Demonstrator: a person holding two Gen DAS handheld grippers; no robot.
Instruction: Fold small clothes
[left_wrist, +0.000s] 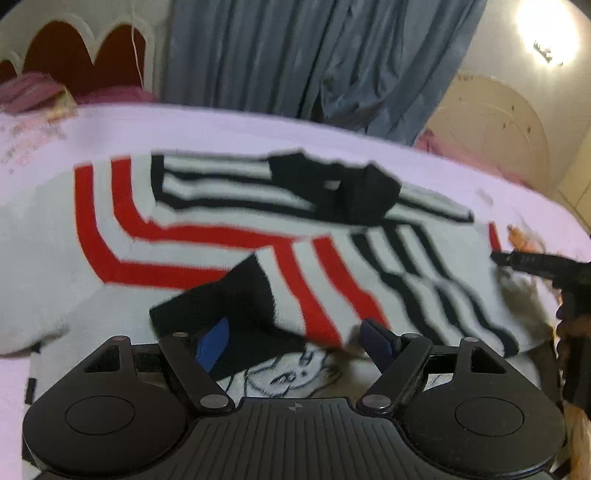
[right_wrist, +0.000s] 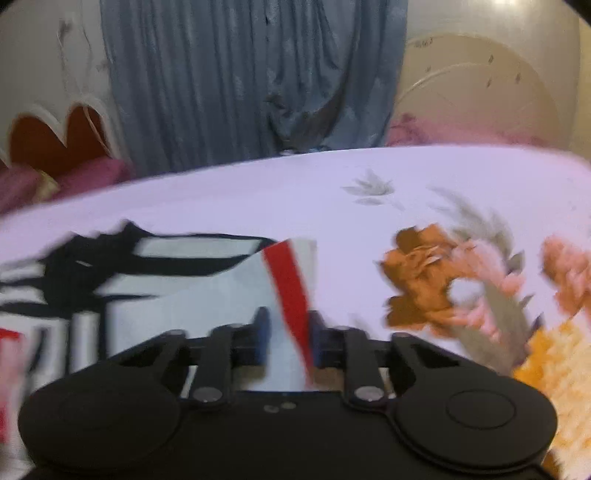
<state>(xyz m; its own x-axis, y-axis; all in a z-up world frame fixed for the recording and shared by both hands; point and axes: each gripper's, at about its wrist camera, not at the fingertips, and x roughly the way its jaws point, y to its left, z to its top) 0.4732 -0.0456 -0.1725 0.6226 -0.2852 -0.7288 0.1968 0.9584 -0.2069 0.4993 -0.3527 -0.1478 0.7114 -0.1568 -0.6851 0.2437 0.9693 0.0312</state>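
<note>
The right gripper (right_wrist: 287, 341) has its blue fingers (right_wrist: 263, 334) drawn close together with the red-striped edge of the garment (right_wrist: 207, 295) running up between them; the pads look pressed onto that fold of cloth, though blur softens the contact. From the left wrist view the same gripper comes in dark from the right edge, its tip at the garment's far right hem.

The left gripper (left_wrist: 297, 341) stands with its fingers (left_wrist: 212, 345) spread wide apart. The left pad lies over a black cuff or band of the garment, the right pad over white cloth near a red stripe; neither pinches anything.

The garment, a white top with red and black stripes and a line drawing near its lower edge, is spread across a bed (left_wrist: 258, 125) covered by a pale lilac sheet printed with orange and pink flowers (right_wrist: 424, 280). Behind the bed hang grey-blue curtains (left_wrist: 295, 55), with a scalloped headboard (left_wrist: 74, 48) to the left.
</note>
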